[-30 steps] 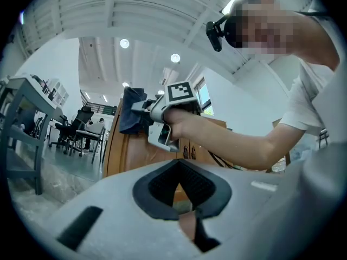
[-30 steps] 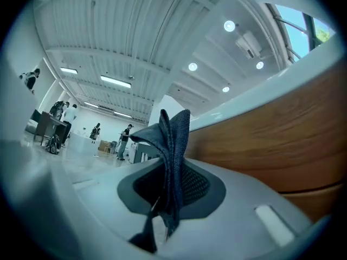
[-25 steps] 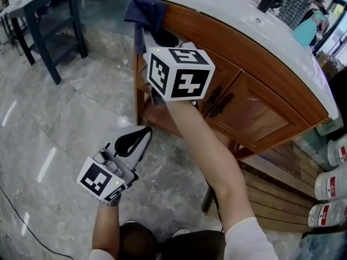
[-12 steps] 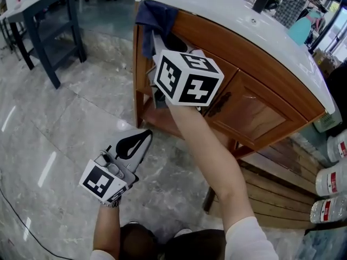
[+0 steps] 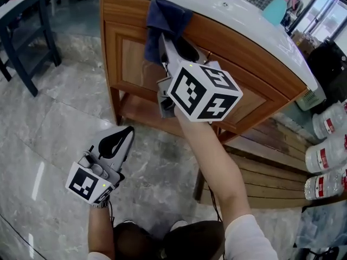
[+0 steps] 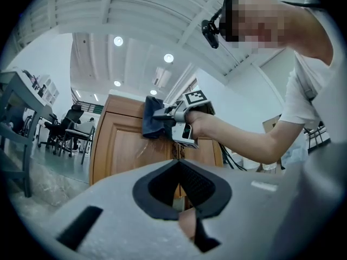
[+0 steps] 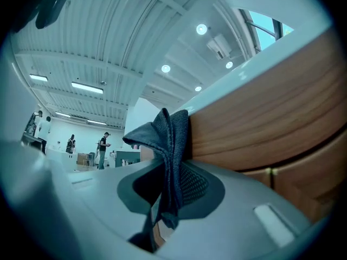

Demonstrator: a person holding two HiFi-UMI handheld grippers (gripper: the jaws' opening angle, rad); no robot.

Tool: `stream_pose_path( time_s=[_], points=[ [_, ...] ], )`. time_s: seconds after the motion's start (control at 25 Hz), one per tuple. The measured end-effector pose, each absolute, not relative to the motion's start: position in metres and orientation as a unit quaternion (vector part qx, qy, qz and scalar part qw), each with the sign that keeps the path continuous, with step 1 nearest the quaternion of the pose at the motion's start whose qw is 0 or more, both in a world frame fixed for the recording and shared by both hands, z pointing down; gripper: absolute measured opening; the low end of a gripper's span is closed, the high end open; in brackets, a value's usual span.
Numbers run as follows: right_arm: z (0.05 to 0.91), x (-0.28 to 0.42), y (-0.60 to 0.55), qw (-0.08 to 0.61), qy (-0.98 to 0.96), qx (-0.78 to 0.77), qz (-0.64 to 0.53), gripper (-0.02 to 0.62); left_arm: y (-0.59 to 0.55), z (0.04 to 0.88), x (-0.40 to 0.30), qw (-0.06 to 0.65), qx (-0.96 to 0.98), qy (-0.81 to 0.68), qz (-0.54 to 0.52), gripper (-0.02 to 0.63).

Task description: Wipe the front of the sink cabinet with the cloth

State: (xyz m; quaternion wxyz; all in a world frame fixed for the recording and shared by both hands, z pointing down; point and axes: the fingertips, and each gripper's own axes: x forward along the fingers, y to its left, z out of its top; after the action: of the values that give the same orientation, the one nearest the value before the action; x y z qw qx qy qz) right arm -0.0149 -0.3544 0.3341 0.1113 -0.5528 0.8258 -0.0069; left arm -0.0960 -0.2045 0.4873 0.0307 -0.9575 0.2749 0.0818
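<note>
The wooden sink cabinet [image 5: 260, 99] stands under a white countertop [image 5: 255, 31]. A dark blue cloth [image 5: 162, 18] is pressed against the cabinet's upper front near its left corner. My right gripper [image 5: 171, 37] is shut on the cloth [image 7: 171, 145], which lies against the wood [image 7: 271, 118]. My left gripper [image 5: 116, 142] hangs low over the floor, shut with nothing held, well below the cabinet. From the left gripper view the cloth [image 6: 153, 118] and cabinet [image 6: 116, 150] show ahead.
A dark chair [image 5: 27, 31] stands at the left on the marble floor [image 5: 49, 129]. Several plastic bottles [image 5: 325, 156] lie at the right beside wooden slats [image 5: 271, 183]. People stand far off in the right gripper view.
The right gripper with the cloth has stayed on the cabinet's upper front near the left corner while the view shifted right. The left gripper has stayed low.
</note>
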Motion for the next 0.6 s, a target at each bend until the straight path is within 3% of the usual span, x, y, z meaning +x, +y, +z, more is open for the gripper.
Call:
stream_pose_path(
  time_s=[0.6],
  points=[
    [0.344, 0.105, -0.292, 0.098, 0.779, -0.620, 0.007, 0.064, -0.205, 0.495, -0.091, 0.022, -0.956, 0.272, 0.107, 0.003]
  ],
)
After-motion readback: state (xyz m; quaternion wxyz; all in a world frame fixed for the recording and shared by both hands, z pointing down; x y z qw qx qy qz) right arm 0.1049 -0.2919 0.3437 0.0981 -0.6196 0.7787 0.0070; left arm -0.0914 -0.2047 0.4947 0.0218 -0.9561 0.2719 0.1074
